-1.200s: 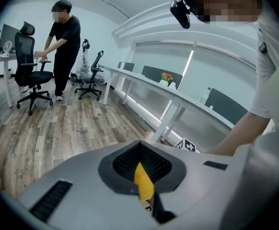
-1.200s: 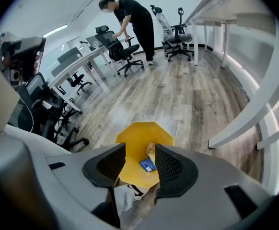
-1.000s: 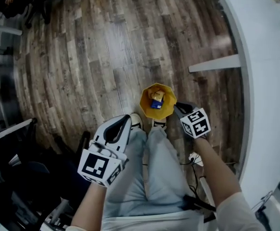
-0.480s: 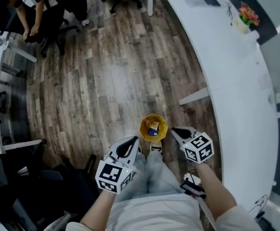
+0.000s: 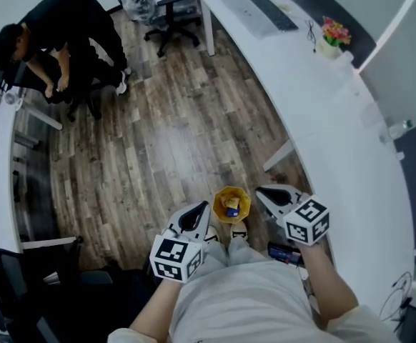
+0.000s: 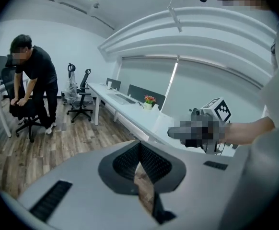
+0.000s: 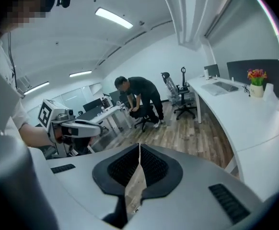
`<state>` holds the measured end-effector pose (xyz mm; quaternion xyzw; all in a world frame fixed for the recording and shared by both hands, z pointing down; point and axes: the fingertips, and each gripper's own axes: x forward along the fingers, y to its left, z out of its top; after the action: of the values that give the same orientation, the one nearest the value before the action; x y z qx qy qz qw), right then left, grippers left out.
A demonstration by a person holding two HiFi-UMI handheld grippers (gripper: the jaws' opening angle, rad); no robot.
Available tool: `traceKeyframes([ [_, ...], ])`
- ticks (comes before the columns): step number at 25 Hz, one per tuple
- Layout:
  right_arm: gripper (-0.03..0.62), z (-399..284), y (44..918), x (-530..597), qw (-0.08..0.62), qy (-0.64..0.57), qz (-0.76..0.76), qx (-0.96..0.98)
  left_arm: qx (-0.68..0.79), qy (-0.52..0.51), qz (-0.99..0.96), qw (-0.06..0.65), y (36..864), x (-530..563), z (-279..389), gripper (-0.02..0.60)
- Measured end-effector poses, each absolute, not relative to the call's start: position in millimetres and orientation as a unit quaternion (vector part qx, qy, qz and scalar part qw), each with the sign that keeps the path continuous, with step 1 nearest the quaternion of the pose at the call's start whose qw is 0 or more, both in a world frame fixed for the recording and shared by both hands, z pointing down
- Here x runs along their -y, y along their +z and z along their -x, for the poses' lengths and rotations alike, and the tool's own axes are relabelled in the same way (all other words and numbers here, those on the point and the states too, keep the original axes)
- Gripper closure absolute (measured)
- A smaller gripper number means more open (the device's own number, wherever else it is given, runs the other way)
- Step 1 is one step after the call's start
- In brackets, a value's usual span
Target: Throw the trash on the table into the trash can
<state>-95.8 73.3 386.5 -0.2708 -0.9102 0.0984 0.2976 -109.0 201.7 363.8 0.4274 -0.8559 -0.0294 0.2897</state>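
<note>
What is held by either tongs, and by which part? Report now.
Nothing is held: the left tongs and right tongs are both shut on nothing; trash lies in the yellow can.

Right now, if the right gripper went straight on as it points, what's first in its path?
Likely the wooden floor: the right gripper, jaws shut, aims down at planks left of the white desk. Nothing shows nearer, though depth is unclear.
</note>
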Motion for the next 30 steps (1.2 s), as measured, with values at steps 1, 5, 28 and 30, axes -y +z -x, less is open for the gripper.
traceKeyframes([
  [1,0.557,95.7,376.8,-74.3,0.289,0.096,0.271,0.913,0.858,-0.031,-0.428,0.284,358.0,-200.4,110.1,0.581],
  [5,0.560,95.4,350.8,-76.9,0.264,0.095,0.276,0.920,0.858,-0.037,-0.437,0.268,340.9,-190.6,108.4,0.581],
  [28,0.563,87.9,336.1,-96.4,0.245,0.100,0.285,0.921,0.860,-0.047,-0.443,0.250,320.6,-194.2,93.5,0.581],
  [30,0.563,87.7,336.8,-97.9,0.246,0.100,0.288,0.920,0.860,-0.046,-0.443,0.250,321.1,-194.3,92.2,0.581],
])
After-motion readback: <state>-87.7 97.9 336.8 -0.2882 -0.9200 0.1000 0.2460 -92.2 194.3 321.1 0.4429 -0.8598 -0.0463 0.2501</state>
